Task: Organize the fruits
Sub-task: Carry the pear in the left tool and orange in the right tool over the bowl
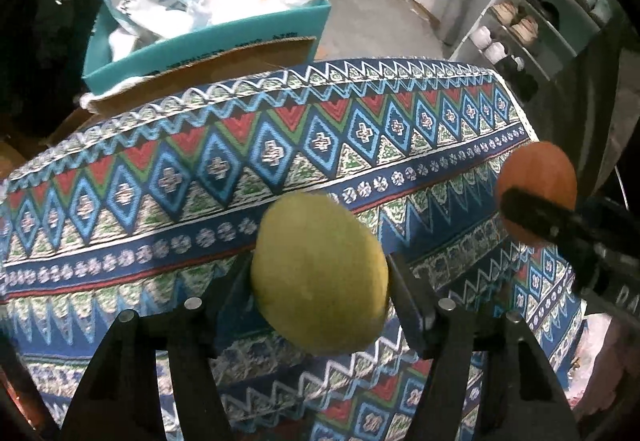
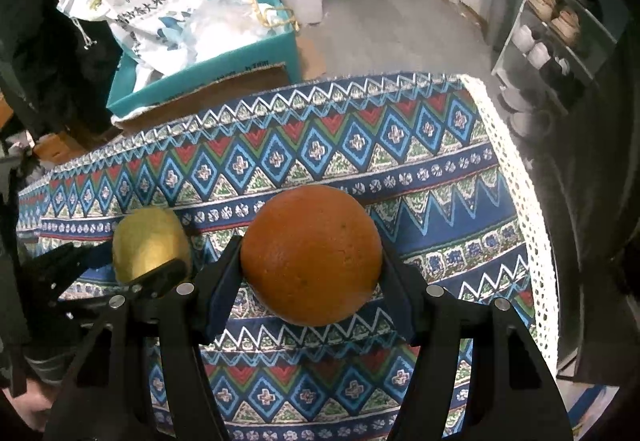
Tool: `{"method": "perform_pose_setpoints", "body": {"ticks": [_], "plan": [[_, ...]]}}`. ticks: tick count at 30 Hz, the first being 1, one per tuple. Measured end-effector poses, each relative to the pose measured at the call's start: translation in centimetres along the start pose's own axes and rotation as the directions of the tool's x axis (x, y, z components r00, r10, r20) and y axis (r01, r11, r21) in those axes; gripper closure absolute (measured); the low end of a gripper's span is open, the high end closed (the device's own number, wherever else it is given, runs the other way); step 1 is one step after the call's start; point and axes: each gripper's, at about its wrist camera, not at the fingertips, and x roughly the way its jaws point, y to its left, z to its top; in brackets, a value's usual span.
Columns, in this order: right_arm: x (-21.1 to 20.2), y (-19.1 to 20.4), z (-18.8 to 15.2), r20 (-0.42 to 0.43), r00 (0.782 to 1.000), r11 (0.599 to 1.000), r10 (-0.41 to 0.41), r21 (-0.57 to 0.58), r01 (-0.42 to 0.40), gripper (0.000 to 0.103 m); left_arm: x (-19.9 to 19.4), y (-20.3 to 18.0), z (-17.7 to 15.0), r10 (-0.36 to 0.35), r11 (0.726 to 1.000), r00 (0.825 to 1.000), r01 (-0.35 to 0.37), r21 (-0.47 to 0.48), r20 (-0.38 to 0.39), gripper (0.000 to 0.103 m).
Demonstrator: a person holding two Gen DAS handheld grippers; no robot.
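A yellow-green fruit (image 1: 320, 273) is pinched by the left hand-held gripper (image 1: 320, 281) and an orange (image 2: 311, 255) by the right hand-held gripper (image 2: 312, 265), likely for sorting above the patterned tabletop (image 2: 440, 169)

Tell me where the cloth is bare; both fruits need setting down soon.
The patterned cloth is bare from the fruits to its far edge and lace edge. It is crowded only here, yellow-green fruit beside orange. The teal box behind is full.

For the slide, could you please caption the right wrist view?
Right gripper clamps an orange above the patterned tablecloth; left gripper grips a lemon alongside.
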Motion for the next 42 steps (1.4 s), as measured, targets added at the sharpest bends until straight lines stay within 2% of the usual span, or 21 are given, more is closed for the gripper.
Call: {"method": "perform_pose_setpoints", "body": {"ticks": [9, 23, 30, 37, 42], "plan": [[-2.8, 1.6, -0.1, 0.049, 0.999, 0.999, 0.014, -0.029, -0.013, 0.038, -4.9, 0.9, -0.9, 0.063, 0.996, 0.994, -0.068, 0.058, 0.089, 0.036], [-8.2, 5.3, -0.2, 0.146, 0.988, 0.993, 0.05, -0.11, -0.034, 0.038, -12.1, 2.2, -1.8, 0.062, 0.995, 0.981, -0.074, 0.059, 0.181, 0.036], [-11.7, 7.4, -0.6, 0.215, 0.972, 0.985, 0.09, -0.163, -0.056, 0.038, -16.6, 2.7, -2.2, 0.056, 0.994, 0.966, -0.077, 0.075, 0.253, 0.036], [-14.5, 9.4, -1.2, 0.254, 0.958, 0.974, 0.137, -0.213, -0.082, 0.038, -20.0, 4.1, -4.0, 0.053, 0.995, 0.958, -0.073, 0.061, 0.283, 0.036], [-15.7, 10.7, -1.7, 0.263, 0.949, 0.965, 0.173, -0.24, -0.11, 0.038, -22.0, 5.4, -5.3, 0.085, 0.993, 0.945, -0.106, 0.051, 0.317, 0.036]]}}
